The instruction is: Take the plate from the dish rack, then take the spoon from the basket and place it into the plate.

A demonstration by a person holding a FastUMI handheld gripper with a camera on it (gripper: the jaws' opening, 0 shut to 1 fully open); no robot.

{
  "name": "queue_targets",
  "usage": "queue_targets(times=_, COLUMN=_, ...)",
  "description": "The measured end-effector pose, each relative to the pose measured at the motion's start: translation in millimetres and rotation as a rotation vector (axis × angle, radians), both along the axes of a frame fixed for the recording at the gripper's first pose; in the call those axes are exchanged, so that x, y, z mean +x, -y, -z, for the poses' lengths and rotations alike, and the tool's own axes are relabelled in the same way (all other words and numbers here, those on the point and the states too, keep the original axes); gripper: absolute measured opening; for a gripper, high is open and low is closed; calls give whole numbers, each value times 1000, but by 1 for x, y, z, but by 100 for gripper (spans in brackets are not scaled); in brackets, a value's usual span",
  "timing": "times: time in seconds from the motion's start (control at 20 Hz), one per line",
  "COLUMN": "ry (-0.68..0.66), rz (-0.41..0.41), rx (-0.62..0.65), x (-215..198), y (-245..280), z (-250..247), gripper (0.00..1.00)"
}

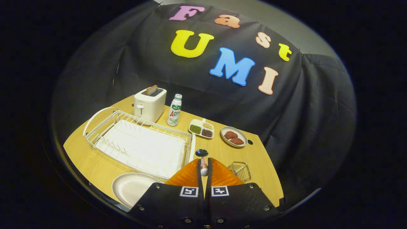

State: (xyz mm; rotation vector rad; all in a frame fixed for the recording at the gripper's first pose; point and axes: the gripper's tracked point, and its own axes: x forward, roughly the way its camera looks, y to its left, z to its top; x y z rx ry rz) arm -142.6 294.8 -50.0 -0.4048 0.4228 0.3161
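My gripper (203, 166) is shut on the spoon (202, 156), whose handle runs back between the fingers while its dark bowl sticks out just ahead of them, lifted above the table. The white plate (132, 188) lies flat on the wooden table near its front edge, to the left of the fingers and in front of the dish rack (136, 144). The white wire dish rack stands empty on the left half of the table. A small wire basket (240, 170) sits just right of the fingers, partly hidden by them.
Behind the rack stand a white toaster (149, 104) with a slice in it and a small bottle (174, 110). A divided dish of grains (201, 128) and a bowl with brown pieces (234, 136) sit beyond the fingers. The table edge (270, 173) runs close on the right.
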Motion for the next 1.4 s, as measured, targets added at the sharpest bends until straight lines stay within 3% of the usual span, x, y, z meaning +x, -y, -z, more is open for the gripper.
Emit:
queue_targets(times=1.0, ry=-62, rz=-366, rx=-25, x=-131, y=-55, z=32, gripper=1)
queue_targets(times=1.4, ry=-151, rz=-360, rx=15, x=-140, y=-50, z=66, gripper=1)
